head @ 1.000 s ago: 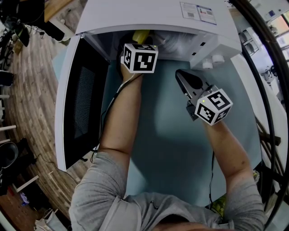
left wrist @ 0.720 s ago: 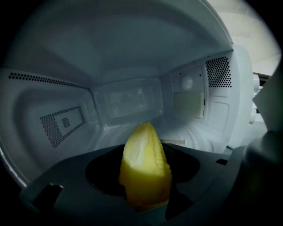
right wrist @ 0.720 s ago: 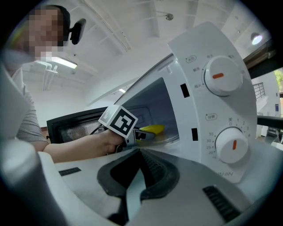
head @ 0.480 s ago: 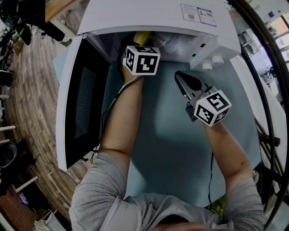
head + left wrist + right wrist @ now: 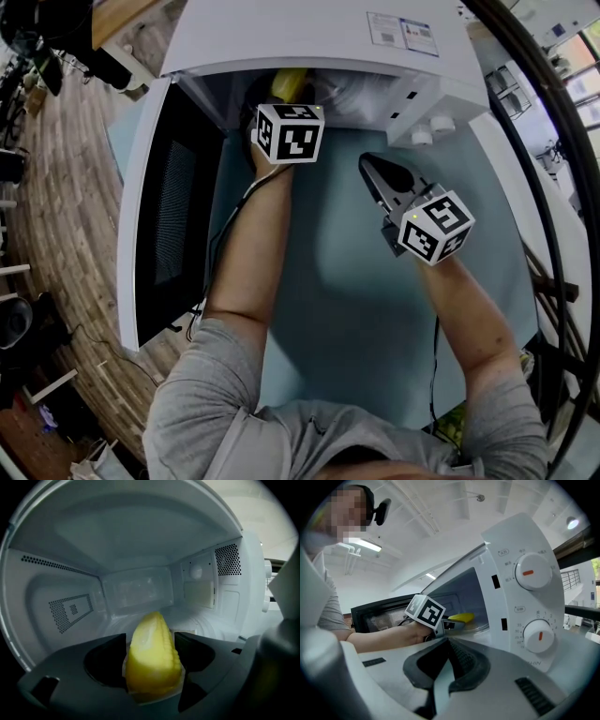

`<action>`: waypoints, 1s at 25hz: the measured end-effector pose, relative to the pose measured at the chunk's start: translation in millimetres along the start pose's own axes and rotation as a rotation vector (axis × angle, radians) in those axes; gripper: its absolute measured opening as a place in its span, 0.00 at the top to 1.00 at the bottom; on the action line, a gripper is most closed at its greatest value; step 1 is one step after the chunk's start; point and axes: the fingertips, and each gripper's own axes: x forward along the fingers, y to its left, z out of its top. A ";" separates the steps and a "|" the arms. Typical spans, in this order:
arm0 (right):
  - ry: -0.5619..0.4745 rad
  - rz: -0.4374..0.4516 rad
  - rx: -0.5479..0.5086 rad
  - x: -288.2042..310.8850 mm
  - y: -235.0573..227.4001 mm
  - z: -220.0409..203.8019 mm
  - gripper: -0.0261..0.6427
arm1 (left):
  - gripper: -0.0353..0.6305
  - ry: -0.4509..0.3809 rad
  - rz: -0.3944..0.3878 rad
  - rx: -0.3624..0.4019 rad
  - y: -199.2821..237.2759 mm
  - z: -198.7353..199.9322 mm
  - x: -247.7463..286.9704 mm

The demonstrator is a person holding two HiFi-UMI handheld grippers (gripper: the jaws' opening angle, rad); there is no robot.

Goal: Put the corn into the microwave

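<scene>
Your left claw [image 5: 150,637] has just spread its jaws wider, while neither hand has shifted since a second ago. The corn [image 5: 152,656] lies lengthwise between those jaws, tip toward the back wall, inside the microwave [image 5: 309,37] cavity. The pads now stand beside it rather than squeezing, so count it released. In the right gripper view the yellow cob sits low over the glass turntable [image 5: 477,626]. The door [image 5: 173,216] stands wide open on your left, and your left forearm reaches in through the opening. Your right claw [image 5: 375,167] hovers outside over the teal tabletop [image 5: 347,309], near the control panel's two dials [image 5: 532,572], jaws clenched together with nothing in them.
</scene>
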 end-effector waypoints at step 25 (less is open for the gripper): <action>0.050 -0.136 0.067 -73.3 6.1 25.6 0.93 | 0.45 -0.091 -0.087 -0.097 -44.1 18.9 -110.8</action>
